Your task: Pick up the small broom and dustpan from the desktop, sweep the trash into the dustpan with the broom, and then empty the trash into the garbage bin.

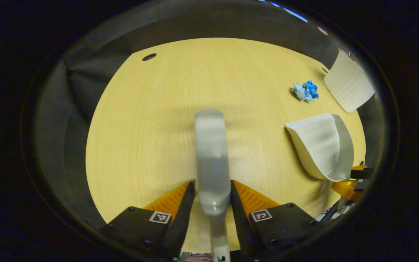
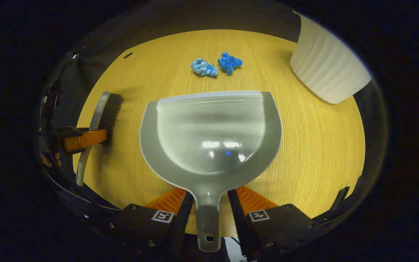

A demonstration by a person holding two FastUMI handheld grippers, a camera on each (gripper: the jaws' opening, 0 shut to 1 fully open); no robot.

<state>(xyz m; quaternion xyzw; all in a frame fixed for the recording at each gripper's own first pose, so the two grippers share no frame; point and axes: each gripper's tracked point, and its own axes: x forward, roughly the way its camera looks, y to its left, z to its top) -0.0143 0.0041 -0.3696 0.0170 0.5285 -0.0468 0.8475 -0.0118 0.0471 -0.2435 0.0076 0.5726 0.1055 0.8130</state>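
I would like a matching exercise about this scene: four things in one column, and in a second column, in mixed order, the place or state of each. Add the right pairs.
Things:
1. broom
2. dustpan
3. crumpled blue trash
4. white ribbed bin

Places or states:
A. lying loose on the desktop, beyond the pan's front lip
B. handle between the fingers of the right gripper
C. standing at the far right edge of the desktop
D. handle between the fingers of the left gripper

Pairs: 1-D, 2-B, 3-A, 4-C
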